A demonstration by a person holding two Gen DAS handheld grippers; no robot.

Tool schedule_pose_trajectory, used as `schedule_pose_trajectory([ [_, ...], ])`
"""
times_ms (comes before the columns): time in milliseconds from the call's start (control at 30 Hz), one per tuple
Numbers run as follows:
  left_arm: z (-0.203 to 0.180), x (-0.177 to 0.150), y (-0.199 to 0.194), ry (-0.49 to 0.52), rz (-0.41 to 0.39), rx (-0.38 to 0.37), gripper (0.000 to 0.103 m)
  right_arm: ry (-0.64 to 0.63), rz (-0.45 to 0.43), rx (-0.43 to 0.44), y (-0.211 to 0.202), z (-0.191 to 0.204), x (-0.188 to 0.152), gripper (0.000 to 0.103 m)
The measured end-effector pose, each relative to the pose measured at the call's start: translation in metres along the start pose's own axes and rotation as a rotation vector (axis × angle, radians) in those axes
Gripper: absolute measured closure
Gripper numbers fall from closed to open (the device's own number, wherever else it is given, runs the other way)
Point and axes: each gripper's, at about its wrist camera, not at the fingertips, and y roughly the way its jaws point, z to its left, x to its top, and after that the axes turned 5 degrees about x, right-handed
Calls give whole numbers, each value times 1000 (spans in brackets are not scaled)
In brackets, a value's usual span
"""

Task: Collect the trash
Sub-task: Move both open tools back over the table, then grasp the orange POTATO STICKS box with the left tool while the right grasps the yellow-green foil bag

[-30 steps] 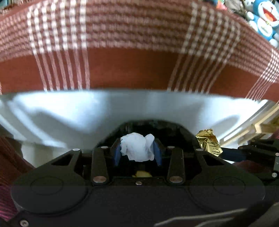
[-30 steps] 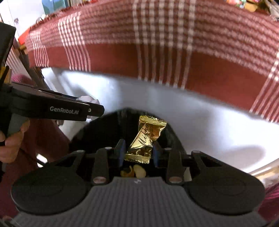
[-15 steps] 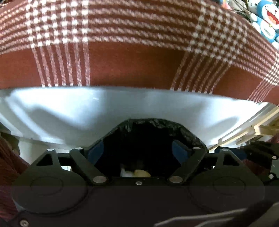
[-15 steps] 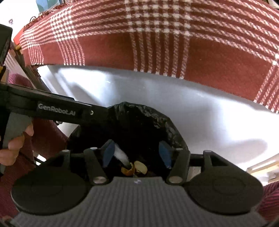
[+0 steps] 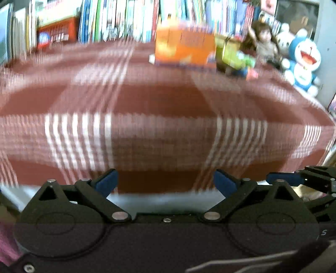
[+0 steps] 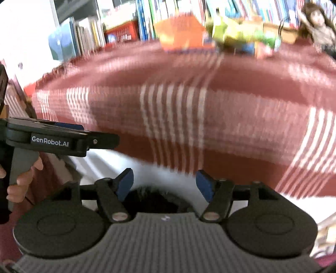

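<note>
Jaws on both the left gripper (image 5: 166,182) and right gripper (image 6: 164,184) are spreading apart, blue pads bare, nothing between them. Below the right one gapes the crinkled black trash bag (image 6: 155,201), its contents hidden in shadow, hard against the table's white edge (image 6: 117,161). Beyond, the red-and-white checked tablecloth (image 5: 159,130) lies open but smeared by blur; an orange box (image 5: 184,48) and toys crowd its far edge.

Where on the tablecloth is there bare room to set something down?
The near and middle tablecloth looks bare, from its front edge back to the orange box. The far edge is crowded: the box, green toys, a doll and books behind.
</note>
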Motion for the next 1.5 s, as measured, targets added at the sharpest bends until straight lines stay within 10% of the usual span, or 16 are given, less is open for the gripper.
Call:
schedule_pose_trajectory([
  [567,-20,150,31,-18,-343,44,1,-167,-258,-305,3,-49,123,15],
  [900,-6,212,90,-274,-327,-48,1,-356,-233,-333,65,-54,164,12],
  [1133,-25,201,105,-86,-395,-41,0,-527,-203,-397,99,-53,172,11],
  [1300,-44,187,111,53,-415,-3,0,-451,-174,-328,97,-67,173,48],
  [1500,-58,183,118,55,-411,-3,0,-429,-241,-343,80,-63,161,53],
])
